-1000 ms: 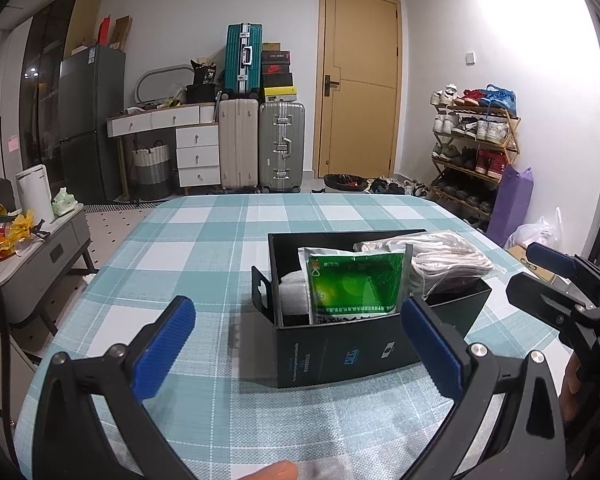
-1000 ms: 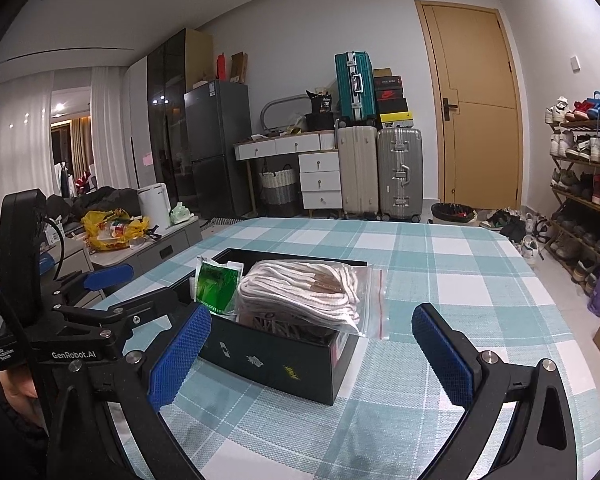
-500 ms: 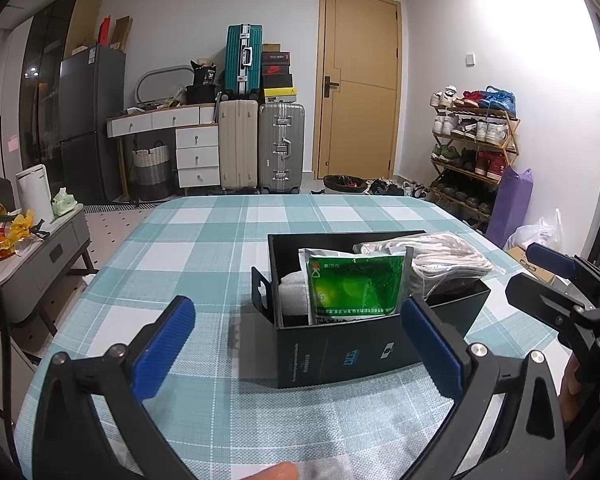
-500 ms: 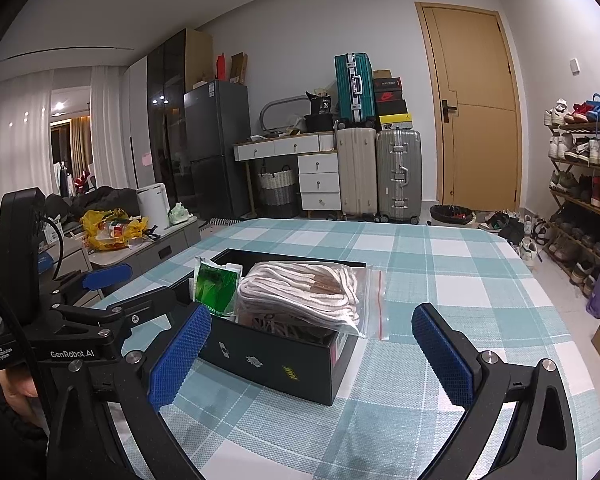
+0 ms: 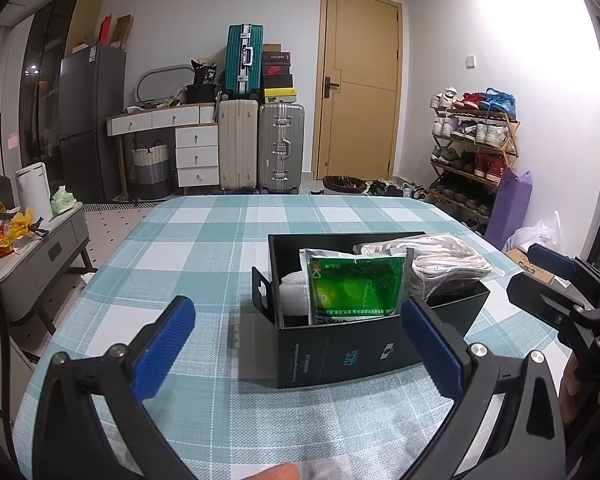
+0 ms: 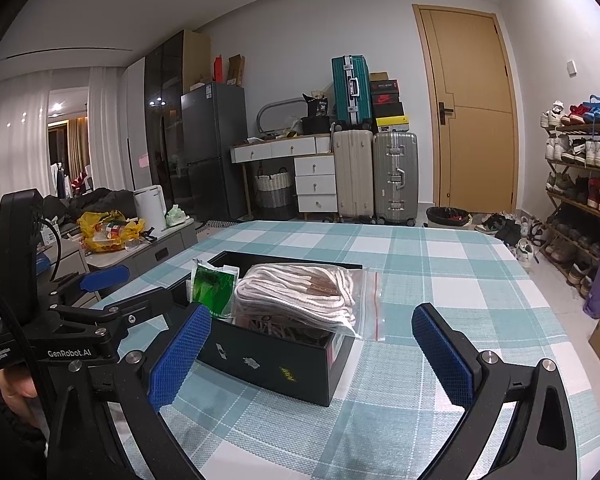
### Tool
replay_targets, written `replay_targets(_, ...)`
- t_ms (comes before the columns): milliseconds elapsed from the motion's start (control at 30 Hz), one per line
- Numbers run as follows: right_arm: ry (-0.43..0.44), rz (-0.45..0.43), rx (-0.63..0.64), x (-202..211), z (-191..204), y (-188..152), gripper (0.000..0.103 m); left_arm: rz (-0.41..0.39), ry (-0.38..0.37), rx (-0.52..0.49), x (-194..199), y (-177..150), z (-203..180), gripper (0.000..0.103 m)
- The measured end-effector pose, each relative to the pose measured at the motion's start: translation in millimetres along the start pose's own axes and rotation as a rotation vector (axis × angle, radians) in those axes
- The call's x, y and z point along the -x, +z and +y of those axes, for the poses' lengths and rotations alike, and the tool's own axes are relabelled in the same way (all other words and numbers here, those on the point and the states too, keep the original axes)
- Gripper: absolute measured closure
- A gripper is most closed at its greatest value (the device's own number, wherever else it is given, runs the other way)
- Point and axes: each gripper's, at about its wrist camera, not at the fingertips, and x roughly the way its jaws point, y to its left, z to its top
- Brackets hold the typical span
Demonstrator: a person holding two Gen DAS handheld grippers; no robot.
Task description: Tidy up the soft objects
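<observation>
You are holding the left gripper (image 5: 298, 344) and right gripper (image 6: 312, 354) wide apart, gripping nothing. At twelve o'clock, the black box (image 5: 352, 354) is carrying the green pouch (image 5: 356, 286) and bagged cords (image 6: 300, 294). Packing is looking nearly finished; nothing loose is showing on the tablecloth (image 5: 204, 248).

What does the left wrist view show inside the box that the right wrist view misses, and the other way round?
Only the left wrist view shows the white padded bundle behind the green packet.

Only the right wrist view shows the zip bag's red seal strip hanging over the box end.

Both show the black box on the checked tablecloth, the bagged white cords, and the left gripper and right gripper open, holding nothing.
</observation>
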Motion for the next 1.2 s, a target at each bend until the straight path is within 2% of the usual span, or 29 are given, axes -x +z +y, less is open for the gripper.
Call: replay_targets(1200, 0.000, 0.003, 0.005, -0.6, 0.2, 0.2, 0.001, -0.016, -0.008, 0.004, 1.3, 1.0, -1.4, 0.000)
